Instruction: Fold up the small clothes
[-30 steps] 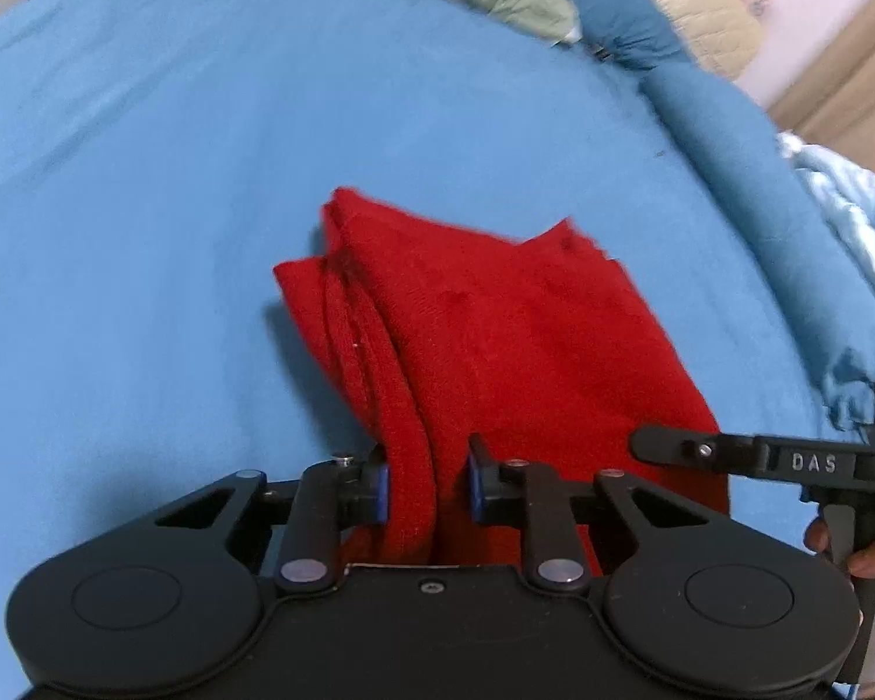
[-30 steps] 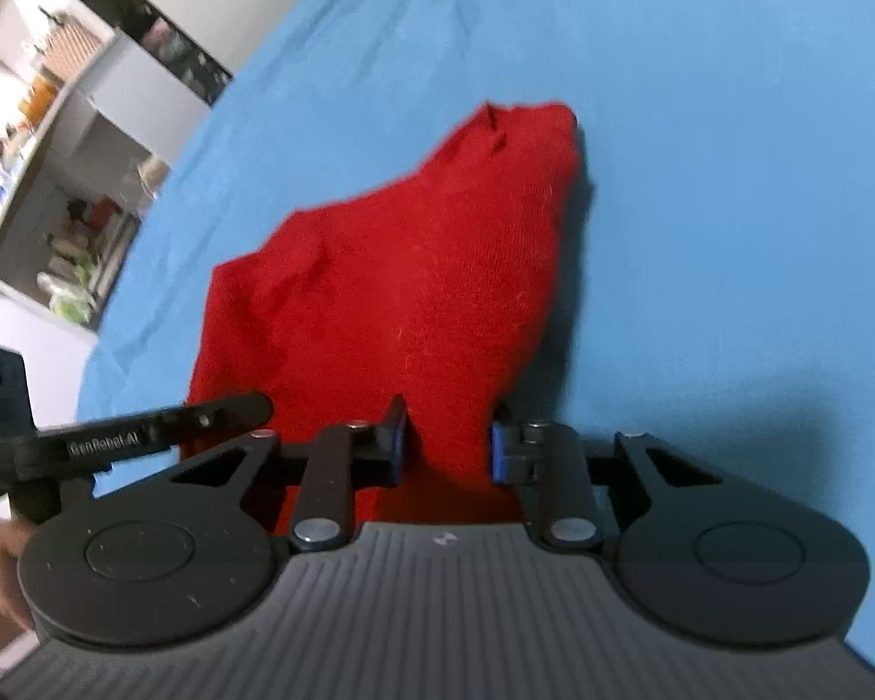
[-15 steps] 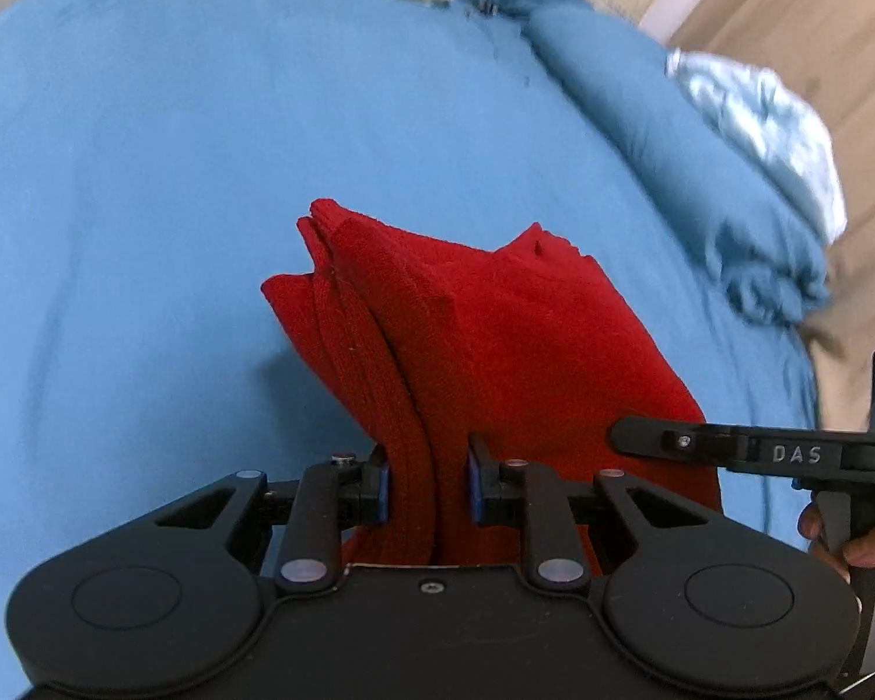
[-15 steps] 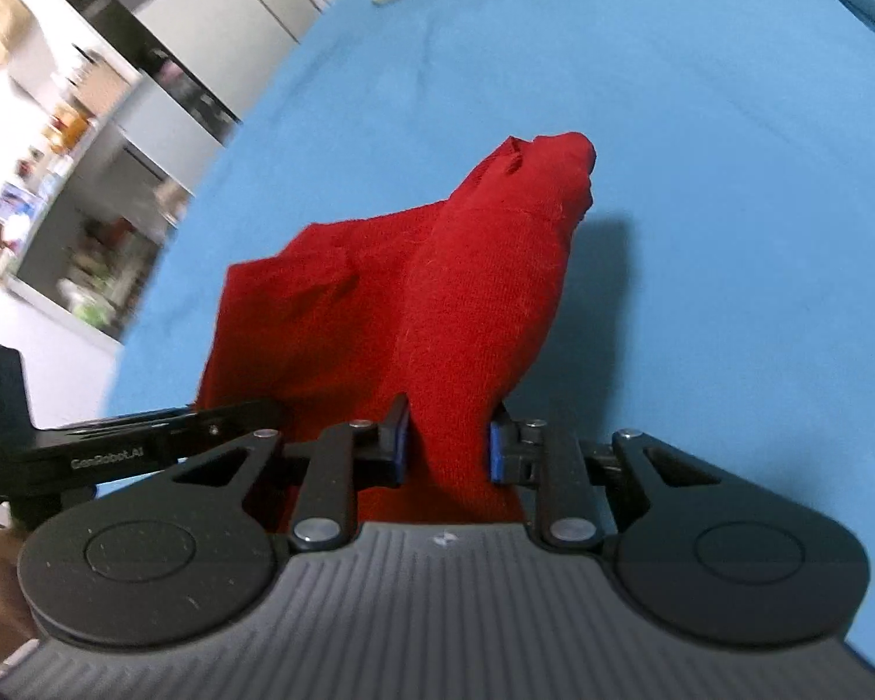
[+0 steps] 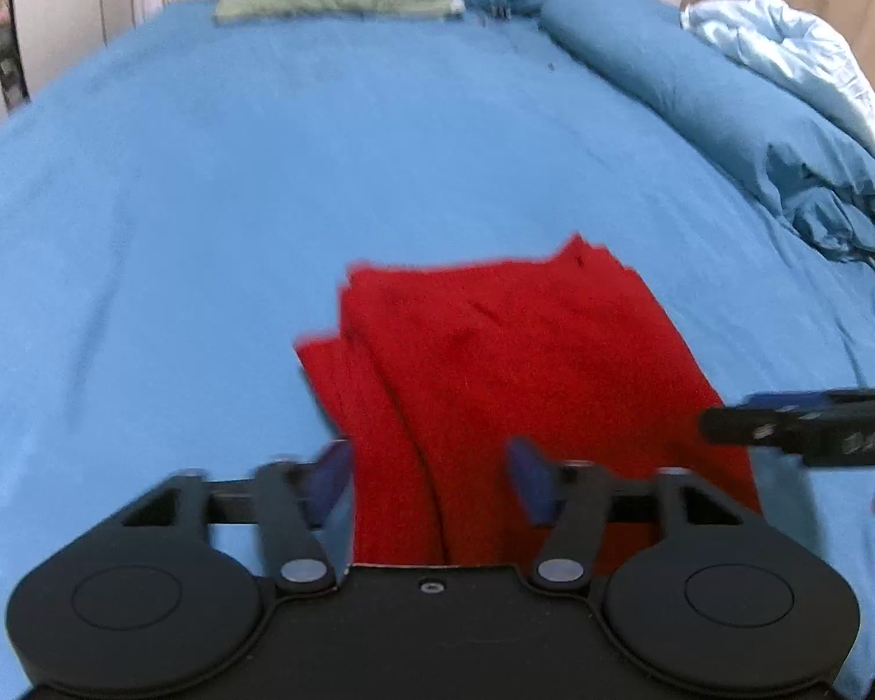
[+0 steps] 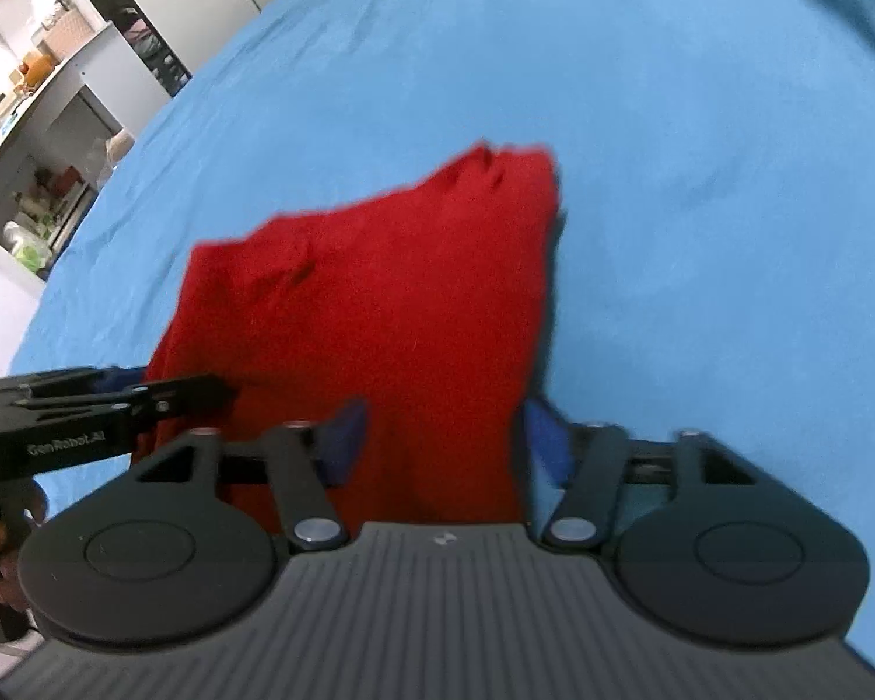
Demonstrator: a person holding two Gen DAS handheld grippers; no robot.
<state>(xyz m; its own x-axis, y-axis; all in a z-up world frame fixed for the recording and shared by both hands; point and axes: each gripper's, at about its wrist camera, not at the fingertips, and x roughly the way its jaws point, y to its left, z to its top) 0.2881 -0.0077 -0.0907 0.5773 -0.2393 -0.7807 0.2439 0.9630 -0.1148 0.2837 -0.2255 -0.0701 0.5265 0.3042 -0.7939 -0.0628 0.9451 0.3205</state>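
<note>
1. Risk: the near edge of the red garment point(image 5: 519, 361) sits between the pads of both claws. Pulling a claw back low could snag a layer and drag the fold open; the stacked edges on the garment's left side look loose.
2. Risk: the far corner is peaked, not flat, so the fold may spring or slump once nothing holds it.
3. Risk: the soft blue bed point(image 5: 216, 186) gives under the cloth, so any push from a pad would likely skew the stack.
4. Left claw point(image 5: 431, 481): jaws have just been opening, now released. Cloth lies between the blue pads; neither pad seems to press on it.
5. Right claw point(image 6: 446, 443): jaws have just been opening, now released. Cloth fills most of the gap, pads stand off its sides.
6. Garment point(image 6: 379, 303) lies folded on the bed, running away from both claws, near edge hidden under the claw bodies.
7. Claws sit side by side at the same near edge, left on the garment's left part, right on its right part.
</note>
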